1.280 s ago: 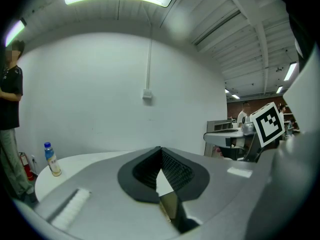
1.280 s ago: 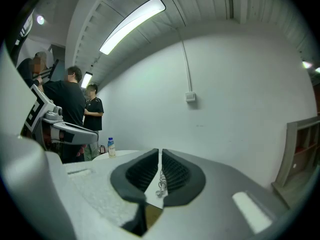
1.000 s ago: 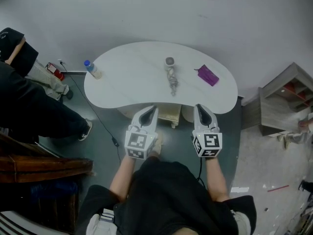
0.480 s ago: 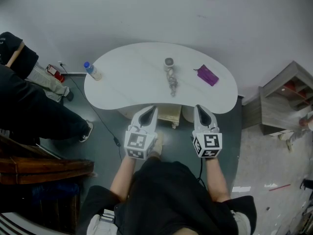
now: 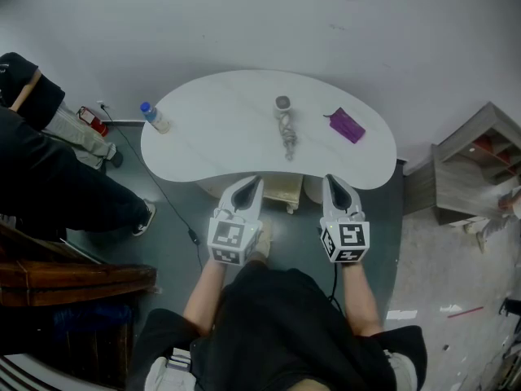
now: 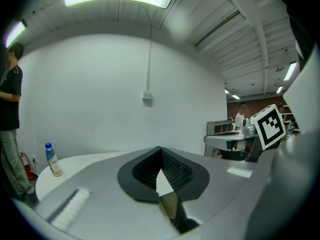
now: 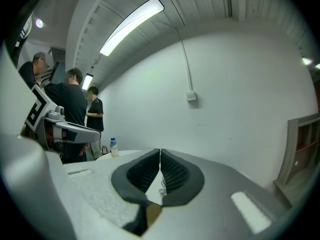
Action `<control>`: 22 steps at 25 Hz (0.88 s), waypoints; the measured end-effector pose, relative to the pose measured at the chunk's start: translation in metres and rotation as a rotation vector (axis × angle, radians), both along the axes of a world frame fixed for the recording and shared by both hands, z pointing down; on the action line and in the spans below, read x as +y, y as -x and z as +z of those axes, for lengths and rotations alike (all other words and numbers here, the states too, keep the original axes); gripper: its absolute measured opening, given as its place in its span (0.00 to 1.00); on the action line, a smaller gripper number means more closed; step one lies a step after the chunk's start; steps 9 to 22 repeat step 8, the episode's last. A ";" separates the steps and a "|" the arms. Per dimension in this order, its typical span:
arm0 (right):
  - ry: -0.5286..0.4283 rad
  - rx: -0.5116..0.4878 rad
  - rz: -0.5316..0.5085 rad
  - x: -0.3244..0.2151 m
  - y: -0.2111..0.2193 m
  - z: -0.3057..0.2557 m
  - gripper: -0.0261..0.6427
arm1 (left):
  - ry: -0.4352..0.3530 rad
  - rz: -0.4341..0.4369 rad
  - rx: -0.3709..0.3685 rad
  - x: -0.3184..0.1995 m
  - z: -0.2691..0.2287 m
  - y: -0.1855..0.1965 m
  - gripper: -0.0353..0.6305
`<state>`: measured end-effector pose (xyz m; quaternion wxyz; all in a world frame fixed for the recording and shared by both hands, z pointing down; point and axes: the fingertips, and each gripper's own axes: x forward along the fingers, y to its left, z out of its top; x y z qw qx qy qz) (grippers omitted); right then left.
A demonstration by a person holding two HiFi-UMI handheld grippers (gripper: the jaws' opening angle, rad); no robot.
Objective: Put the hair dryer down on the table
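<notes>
The grey hair dryer (image 5: 283, 125) lies on the white kidney-shaped table (image 5: 220, 137), near its middle, with its cord trailing toward me. Both grippers hover side by side at the table's near edge, well short of the dryer. My left gripper (image 5: 254, 182) is shut, its black ribbed pads (image 6: 172, 165) meeting at the tip with nothing between them. My right gripper (image 5: 332, 179) is also shut and empty; in the right gripper view its tips (image 7: 160, 152) touch, and a bit of the cord (image 7: 162, 186) shows on the tabletop past the pads.
A purple flat object (image 5: 346, 125) lies right of the dryer. A small bottle with a blue cap (image 5: 153, 116) stands at the table's left end. A person in dark clothes (image 5: 41, 169) stands at the left. A wooden shelf unit (image 5: 480, 165) is at the right.
</notes>
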<state>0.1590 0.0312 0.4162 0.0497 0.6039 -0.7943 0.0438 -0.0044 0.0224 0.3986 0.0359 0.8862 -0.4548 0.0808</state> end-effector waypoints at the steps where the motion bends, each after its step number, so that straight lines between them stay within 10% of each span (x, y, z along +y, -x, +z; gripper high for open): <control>1: -0.001 0.000 0.000 0.000 0.000 0.000 0.05 | 0.000 0.000 0.000 0.000 0.000 0.000 0.06; 22: -0.003 0.000 -0.005 0.000 0.002 -0.001 0.05 | 0.000 0.000 -0.002 -0.001 0.000 0.001 0.06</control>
